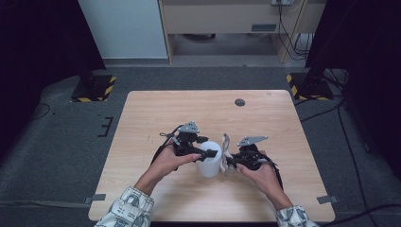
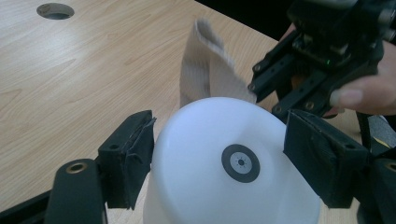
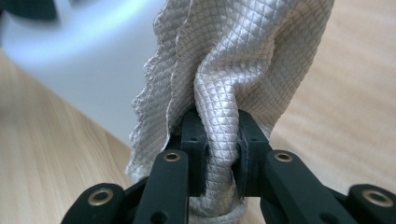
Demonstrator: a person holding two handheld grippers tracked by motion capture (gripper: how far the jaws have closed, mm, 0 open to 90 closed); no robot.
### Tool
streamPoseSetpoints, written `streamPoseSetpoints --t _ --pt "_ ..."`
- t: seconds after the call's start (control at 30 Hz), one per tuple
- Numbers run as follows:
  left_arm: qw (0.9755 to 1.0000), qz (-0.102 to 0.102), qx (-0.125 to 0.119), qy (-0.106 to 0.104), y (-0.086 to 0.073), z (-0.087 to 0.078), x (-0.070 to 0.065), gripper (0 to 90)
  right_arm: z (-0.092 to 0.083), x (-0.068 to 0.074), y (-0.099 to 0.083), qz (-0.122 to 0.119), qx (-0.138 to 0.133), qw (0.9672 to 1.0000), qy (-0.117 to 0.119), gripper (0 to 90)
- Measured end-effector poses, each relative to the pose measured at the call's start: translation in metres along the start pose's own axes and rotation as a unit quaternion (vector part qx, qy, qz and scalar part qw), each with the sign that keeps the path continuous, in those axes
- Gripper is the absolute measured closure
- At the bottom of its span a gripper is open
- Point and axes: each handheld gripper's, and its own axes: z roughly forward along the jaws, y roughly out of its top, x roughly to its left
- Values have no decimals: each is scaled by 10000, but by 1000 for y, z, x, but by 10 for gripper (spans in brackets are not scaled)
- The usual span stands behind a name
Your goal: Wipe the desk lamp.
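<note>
Right gripper view: cloth [image 3: 233, 70] pinched between fingers [image 3: 194, 140].

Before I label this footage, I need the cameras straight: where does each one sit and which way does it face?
High view: above the person's side, looking forward and down on the wooden table; both forearms, left gripper and right gripper show.
Left gripper view: rides the left gripper, looking along its jaws at the upturned white cup between them.
Right gripper view: rides the right gripper, facing the grey cloth pinched in its jaws.
Shared: the cup and cloth appear in the high view and the left gripper view.
</note>
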Motion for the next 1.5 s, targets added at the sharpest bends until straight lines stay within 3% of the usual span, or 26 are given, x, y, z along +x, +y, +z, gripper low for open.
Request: streamPoseSetpoints --t 0.1,0.3,0.37,0.47,0.57,0.63,0.77,0.9,1.03,1.27,1.33,1.5 --pt "10000 3 3 11 0 0 0 242 -3 -3 6 43 -193 9998 78 771" --pt "10000 28 -14 34 0 0 -1 241 8 -7 0 70 102 9999 45 770" --pt "10000 54 -17 55 0 0 -2 241 6 -8 3 71 7 10000 58 770" --pt "9996 172 -44 196 2 1 -5 232 -1 -10 10 114 -245 9995 143 770" --pt "9989 356 23 307 4 2 -10 171 -1 -10 11 74 -236 9996 136 770" --pt "9986 415 8 323 4 -2 -14 142 -1 -9 10 14 -197 9998 89 769" --pt "9969 534 -78 567 1 -16 -19 102 -7 -8 15 0 -316 9995 64 769" --pt "9973 403 -253 556 -7 -23 -20 55 -14 -8 22 -50 -435 9990 70 769" --pt "9968 521 -145 589 -18 -21 -26 40 -14 -9 29 -70 -462 9989 69 769" --pt "9966 498 128 646 -30 -8 -23 40 -4 -10 34 -31 -431 9989 201 770" --pt "9960 564 198 669 -32 -3 -23 80 3 -10 31 -62 -300 9992 243 770" --pt "9957 565 221 703 -33 -3 -22 79 16 -10 26 -54 -88 9997 213 770"
